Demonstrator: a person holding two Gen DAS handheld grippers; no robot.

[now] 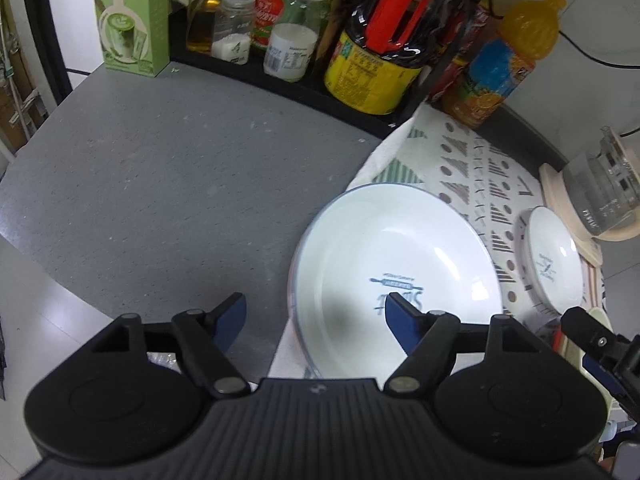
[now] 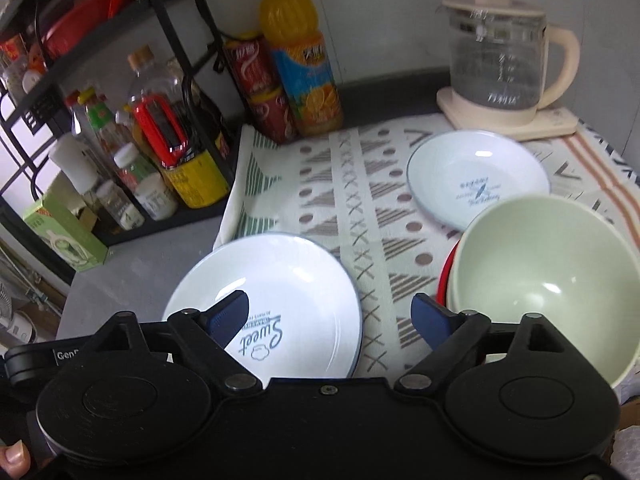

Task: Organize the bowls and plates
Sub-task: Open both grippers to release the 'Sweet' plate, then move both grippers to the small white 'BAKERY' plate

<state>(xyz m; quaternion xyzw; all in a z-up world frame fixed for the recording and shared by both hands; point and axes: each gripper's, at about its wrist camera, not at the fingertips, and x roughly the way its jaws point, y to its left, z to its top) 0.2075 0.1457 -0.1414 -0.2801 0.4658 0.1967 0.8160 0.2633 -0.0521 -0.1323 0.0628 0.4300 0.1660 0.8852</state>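
A large white plate (image 1: 396,264) printed "Sweet" (image 2: 288,292) lies at the left edge of the patterned cloth (image 2: 360,184); a second rim seems to show under it. Farther right on the cloth sits a smaller white plate (image 1: 554,256) (image 2: 478,176). A pale green bowl (image 2: 544,280) rests inside a red bowl (image 2: 444,276) at the near right. My left gripper (image 1: 314,304) hangs open above the large plate's left rim, holding nothing. My right gripper (image 2: 329,304) is open over the plate's right rim, pads clear of it; its finger also shows in the left wrist view (image 1: 600,344).
A glass kettle (image 2: 500,56) on a cream base stands at the back right. An orange juice bottle (image 2: 296,48), red cans (image 2: 260,80) and a black rack of bottles (image 2: 172,152) line the back. A green carton (image 1: 130,16) stands on the grey counter (image 1: 160,180).
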